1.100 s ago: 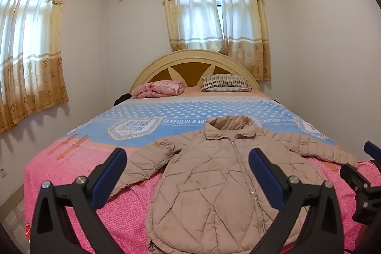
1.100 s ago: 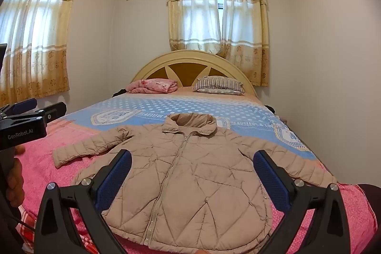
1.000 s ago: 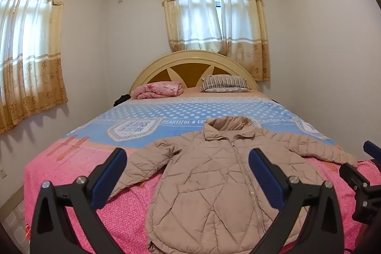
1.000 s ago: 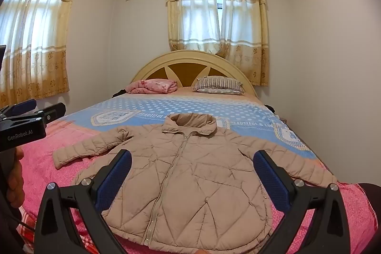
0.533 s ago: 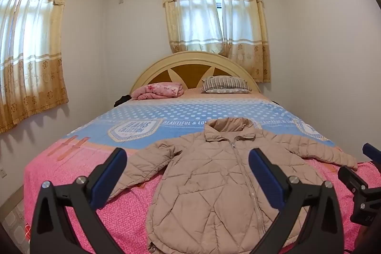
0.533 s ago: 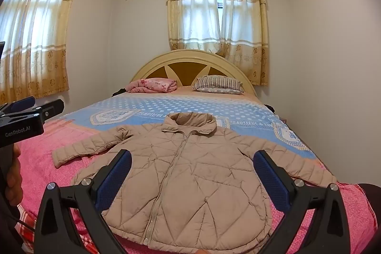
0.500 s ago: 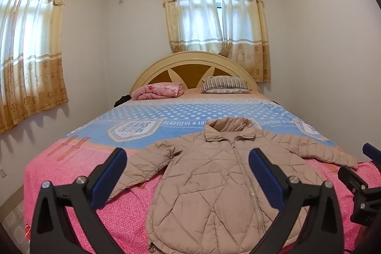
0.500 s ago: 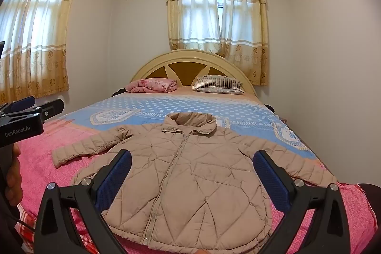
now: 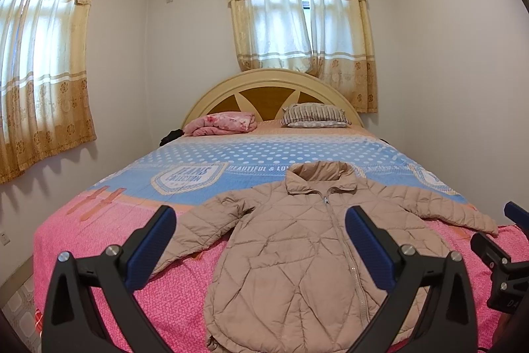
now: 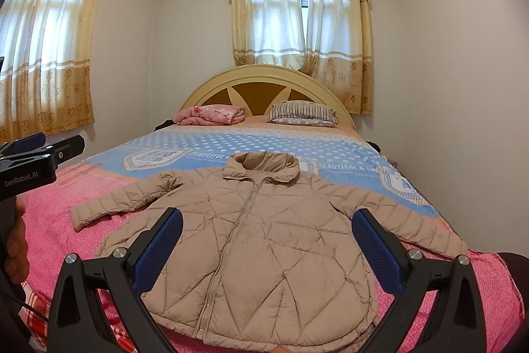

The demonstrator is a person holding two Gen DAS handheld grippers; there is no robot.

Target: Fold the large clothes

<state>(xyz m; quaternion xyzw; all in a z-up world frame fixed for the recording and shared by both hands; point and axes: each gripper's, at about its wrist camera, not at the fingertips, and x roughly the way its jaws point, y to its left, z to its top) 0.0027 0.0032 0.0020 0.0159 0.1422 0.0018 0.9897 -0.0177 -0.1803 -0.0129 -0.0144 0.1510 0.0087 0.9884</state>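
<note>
Fingers first: my left hand-held gripper (image 9: 259,245) has its blue pads spread wide with nothing between them, and my right hand-held gripper (image 10: 267,245) is just as far apart and just as empty. Both hover above the foot of the bed (image 9: 86,240), clear of the fabric.

Just beyond them lies the quilted beige jacket (image 10: 264,240), zipped up, front side up, flat on the pink end of the bedspread with its hem nearest me and its collar pointing toward the headboard. From the left view its body sits between and slightly right of my pads; from the right view it is centred between them. The left sleeve (image 10: 125,197) stretches out toward my left side, and the right sleeve (image 10: 406,227) runs off toward the wall. Neither sleeve is tucked in, so I judge that no fold has been made yet.

To do this step well, I would go for a sleeve first, closing on the cuff rather than mid-arm, and lay it straight across the chest so the padding does not bunch. The puffy fill looks springy and slippery, so a deep bite on a seam should hold better than a pinch of loose shell, and each fold probably needs pressing flat before the next.

Farther off, a folded pink blanket (image 9: 220,123) and a striped pillow (image 9: 314,114) rest against the headboard (image 9: 264,88), well apart from the jacket.
</note>
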